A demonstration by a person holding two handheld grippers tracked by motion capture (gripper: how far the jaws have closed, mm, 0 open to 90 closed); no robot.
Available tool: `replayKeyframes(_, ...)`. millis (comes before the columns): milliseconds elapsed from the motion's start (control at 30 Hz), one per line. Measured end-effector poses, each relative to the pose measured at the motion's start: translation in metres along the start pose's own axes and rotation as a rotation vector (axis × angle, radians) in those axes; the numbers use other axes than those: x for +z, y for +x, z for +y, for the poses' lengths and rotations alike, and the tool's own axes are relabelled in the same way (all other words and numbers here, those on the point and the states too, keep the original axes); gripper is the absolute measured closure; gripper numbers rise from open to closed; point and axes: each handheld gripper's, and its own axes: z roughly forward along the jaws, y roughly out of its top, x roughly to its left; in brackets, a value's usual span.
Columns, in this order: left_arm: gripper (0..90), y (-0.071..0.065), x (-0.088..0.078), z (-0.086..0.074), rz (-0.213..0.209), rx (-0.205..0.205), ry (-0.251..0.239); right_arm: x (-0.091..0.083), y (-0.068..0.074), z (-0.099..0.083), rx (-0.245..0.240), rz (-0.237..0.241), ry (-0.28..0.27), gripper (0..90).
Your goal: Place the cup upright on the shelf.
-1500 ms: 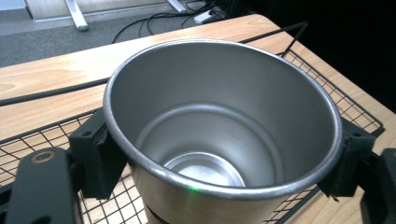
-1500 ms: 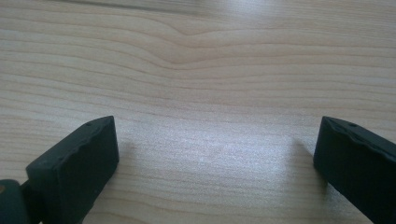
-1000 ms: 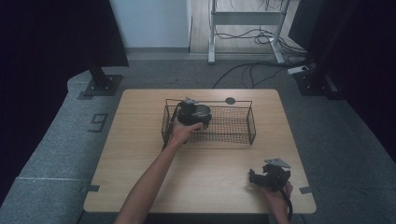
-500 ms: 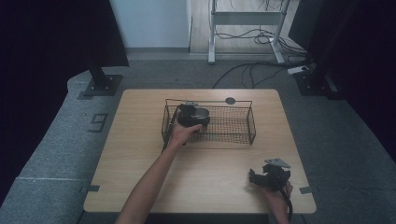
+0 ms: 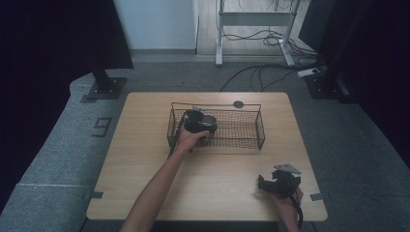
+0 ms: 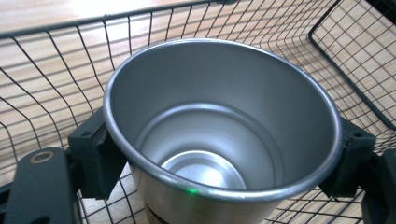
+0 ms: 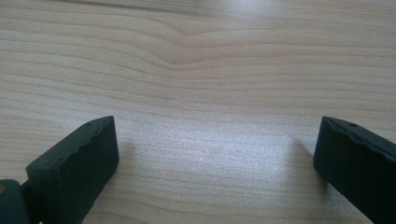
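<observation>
A plain metal cup (image 6: 219, 116) stands upright and empty inside a black wire basket (image 5: 241, 145) at the table's far middle. My left gripper (image 6: 219, 154) is shut on the cup, one black pad pressing each side just under the rim. In the high view the left gripper (image 5: 198, 122) reaches over the basket's near left wall with the cup (image 5: 209, 121) beside it. My right gripper (image 5: 263, 183) rests near the table's front right corner, its jaws wide apart. In the right gripper view, bare wood lies between the right gripper's (image 7: 217, 158) jaws.
The basket sits on a light wooden table (image 5: 217, 193). A small dark round disc (image 5: 238, 104) lies on the table just behind the basket. Beyond the table are grey floor, cables and metal stand legs (image 5: 251, 29).
</observation>
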Motion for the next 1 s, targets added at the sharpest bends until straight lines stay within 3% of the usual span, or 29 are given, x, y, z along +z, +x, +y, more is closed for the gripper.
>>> replayKeyframes(700,11.9,-0.005,0.0003,-0.0003,0.054,0.027,0.057,0.0,0.0,0.0,0.0,0.0,0.0,0.1)
replayKeyframes(1000,3.7,-0.0087,-0.0069,0.0008,0.01,0.027,0.028,-0.0001,0.0,0.0,-0.001,0.0,0.002,0.1)
